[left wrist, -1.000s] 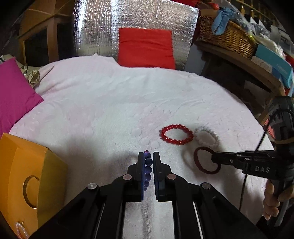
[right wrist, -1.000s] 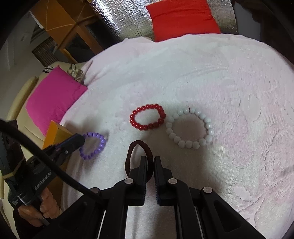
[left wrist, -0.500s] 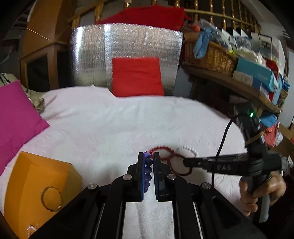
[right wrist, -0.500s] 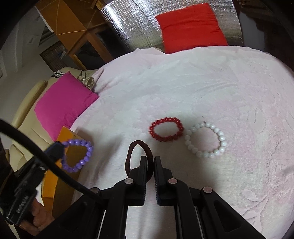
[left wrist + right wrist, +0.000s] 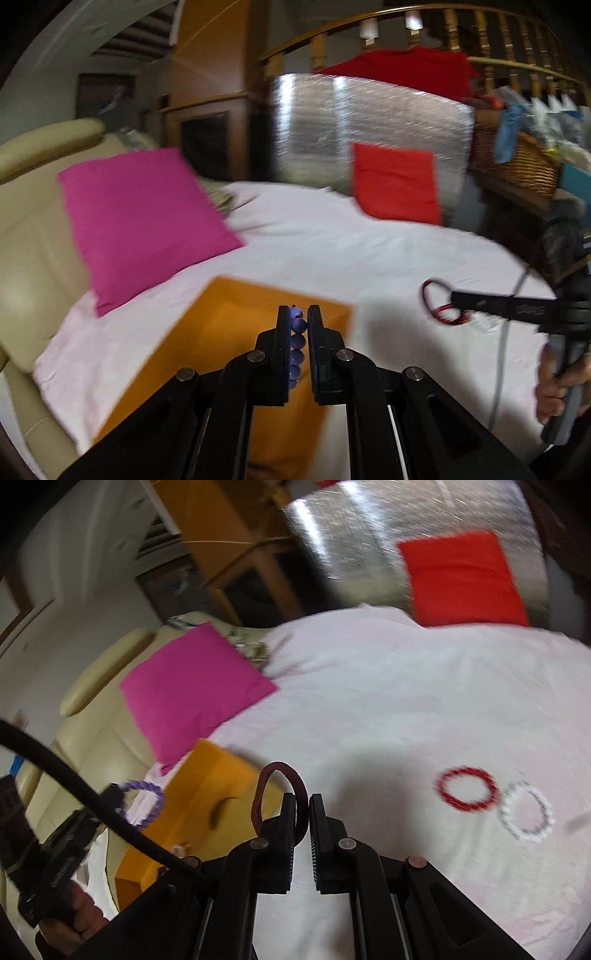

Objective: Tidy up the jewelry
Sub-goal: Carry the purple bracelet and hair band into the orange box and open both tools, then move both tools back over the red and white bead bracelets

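Left gripper [image 5: 298,314] clenched on a purple beaded bracelet [image 5: 297,341], hanging over the open orange cardboard box [image 5: 207,343] on the pale pink bedspread [image 5: 332,251]. Right gripper [image 5: 303,801] clamped on a dark maroon fabric hair band [image 5: 280,771], with the box at ten o'clock of it. Lying loose at three o'clock, touching side by side: a red beaded bracelet [image 5: 466,788] and a white beaded bracelet [image 5: 527,811]; a magenta cushion [image 5: 192,686] beyond the box, a red cushion [image 5: 461,579] at one o'clock, nothing between grippers and box.
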Motion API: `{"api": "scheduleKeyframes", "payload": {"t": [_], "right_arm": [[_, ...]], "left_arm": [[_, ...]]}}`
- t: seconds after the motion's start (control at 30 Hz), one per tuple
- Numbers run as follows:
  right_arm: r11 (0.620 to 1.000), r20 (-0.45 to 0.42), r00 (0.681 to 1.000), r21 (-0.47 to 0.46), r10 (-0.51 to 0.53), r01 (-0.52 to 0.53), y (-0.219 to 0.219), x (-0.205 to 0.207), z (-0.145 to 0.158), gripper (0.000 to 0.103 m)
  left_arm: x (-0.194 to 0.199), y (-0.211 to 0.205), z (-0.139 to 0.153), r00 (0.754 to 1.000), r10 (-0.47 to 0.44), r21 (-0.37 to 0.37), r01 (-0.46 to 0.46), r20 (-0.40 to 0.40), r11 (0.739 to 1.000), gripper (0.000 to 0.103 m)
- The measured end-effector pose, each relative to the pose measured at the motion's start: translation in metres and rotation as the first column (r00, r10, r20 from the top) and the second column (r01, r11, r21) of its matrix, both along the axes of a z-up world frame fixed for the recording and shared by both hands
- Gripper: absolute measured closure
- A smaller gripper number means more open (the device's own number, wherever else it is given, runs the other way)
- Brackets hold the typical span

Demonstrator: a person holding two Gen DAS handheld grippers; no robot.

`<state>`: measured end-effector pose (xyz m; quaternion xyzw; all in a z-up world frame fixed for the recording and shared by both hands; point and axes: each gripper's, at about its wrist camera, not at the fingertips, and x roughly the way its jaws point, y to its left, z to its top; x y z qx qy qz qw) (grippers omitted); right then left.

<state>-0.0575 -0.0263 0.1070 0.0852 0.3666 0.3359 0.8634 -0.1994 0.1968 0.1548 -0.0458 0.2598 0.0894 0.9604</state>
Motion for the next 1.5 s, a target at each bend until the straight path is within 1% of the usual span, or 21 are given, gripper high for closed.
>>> {"api": "scheduleKeyframes", "payload": {"t": [0.1,0.23,0.37,0.5,0.67,0.8,0.83,0.87,0.9,0.93,0.97,1.0,1.03,1.07,1.1,1.17,1.2,1.27,1.4,1.5], "right_arm": [[0.997,0.039,0.997,0.01,0.071,-0.071,0.034,-0.015,0.006,0.095],[0.987,0.086,0.983,-0.026,0.161,-0.159,0.08,-0.033,0.006,0.095],[0.971,0.086,0.969,-0.065,0.234,-0.229,0.116,-0.043,-0.005,0.095],[0.96,0.071,0.961,-0.114,0.266,-0.257,0.137,-0.043,-0.02,0.095],[0.946,0.061,0.953,-0.156,0.297,-0.284,0.152,-0.043,-0.032,0.095],[0.935,0.043,0.946,-0.168,0.323,-0.312,0.155,-0.046,-0.038,0.094],[0.932,0.027,0.944,-0.169,0.329,-0.32,0.156,-0.046,-0.04,0.094],[0.932,0.02,0.944,-0.171,0.329,-0.32,0.155,-0.046,-0.042,0.094],[0.932,0.017,0.945,-0.172,0.326,-0.318,0.155,-0.047,-0.043,0.094],[0.933,0.008,0.946,-0.171,0.323,-0.317,0.155,-0.045,-0.044,0.09],[0.933,-0.008,0.947,-0.166,0.322,-0.319,0.154,-0.044,-0.045,0.08],[0.935,-0.033,0.947,-0.152,0.32,-0.321,0.154,-0.041,-0.047,0.074],[0.939,-0.049,0.948,-0.132,0.315,-0.319,0.152,-0.038,-0.047,0.065],[0.946,-0.05,0.952,-0.107,0.303,-0.306,0.148,-0.036,-0.046,0.061],[0.951,-0.042,0.955,-0.093,0.294,-0.296,0.146,-0.035,-0.045,0.06],[0.955,-0.032,0.958,-0.07,0.287,-0.288,0.14,-0.033,-0.04,0.06],[0.958,-0.027,0.96,-0.062,0.279,-0.28,0.138,-0.032,-0.037,0.06],[0.968,-0.012,0.97,-0.047,0.245,-0.245,0.128,-0.029,-0.031,0.06],[0.984,-0.017,0.984,-0.026,0.178,-0.179,0.109,-0.018,-0.025,0.06],[0.993,-0.05,0.992,-0.003,0.118,-0.118,0.09,-0.006,-0.023,0.06]], "left_arm": [[-0.003,0.022,-0.005,0.999,0.044,-0.014,-0.044,-0.021,0.999,0.094],[0.0,0.037,-0.013,0.996,0.07,-0.015,-0.071,-0.056,0.997,0.094],[0.01,0.051,-0.031,0.989,0.093,-0.029,-0.097,-0.113,0.995,0.094],[0.013,0.066,-0.049,0.979,0.117,-0.052,-0.127,-0.167,0.991,0.094],[0.023,0.069,-0.06,0.972,0.126,-0.049,-0.139,-0.2,0.989,0.094],[0.027,0.072,-0.068,0.954,0.18,-0.027,-0.192,-0.241,0.981,0.094],[0.027,0.074,-0.07,0.948,0.194,-0.026,-0.207,-0.251,0.978,0.09],[0.028,0.076,-0.073,0.941,0.211,-0.029,-0.226,-0.266,0.974,0.083],[0.026,0.077,-0.073,0.937,0.218,-0.033,-0.236,-0.273,0.971,0.078],[0.026,0.078,-0.074,0.933,0.228,-0.037,-0.248,-0.278,0.968,0.068],[0.024,0.078,-0.074,0.932,0.236,-0.037,-0.256,-0.275,0.966,0.062],[0.024,0.078,-0.073,0.932,0.24,-0.035,-0.258,-0.273,0.965,0.061],[0.023,0.077,-0.071,0.931,0.243,-0.029,-0.26,-0.271,0.965,0.06],[0.022,0.075,-0.069,0.931,0.245,-0.022,-0.261,-0.27,0.965,0.059],[0.022,0.074,-0.066,0.932,0.246,-0.017,-0.259,-0.266,0.966,0.057],[0.021,0.069,-0.057,0.934,0.254,0.004,-0.261,-0.25,0.965,0.046],[0.021,0.067,-0.053,0.935,0.26,0.014,-0.265,-0.241,0.964,0.043],[0.019,0.06,-0.041,0.938,0.272,0.035,-0.271,-0.214,0.962,0.034],[0.019,0.043,-0.018,0.949,0.266,0.051,-0.261,-0.172,0.964,0.025],[0.024,0.023,-0.003,0.957,0.247,0.06,-0.241,-0.153,0.969,0.022]]}}
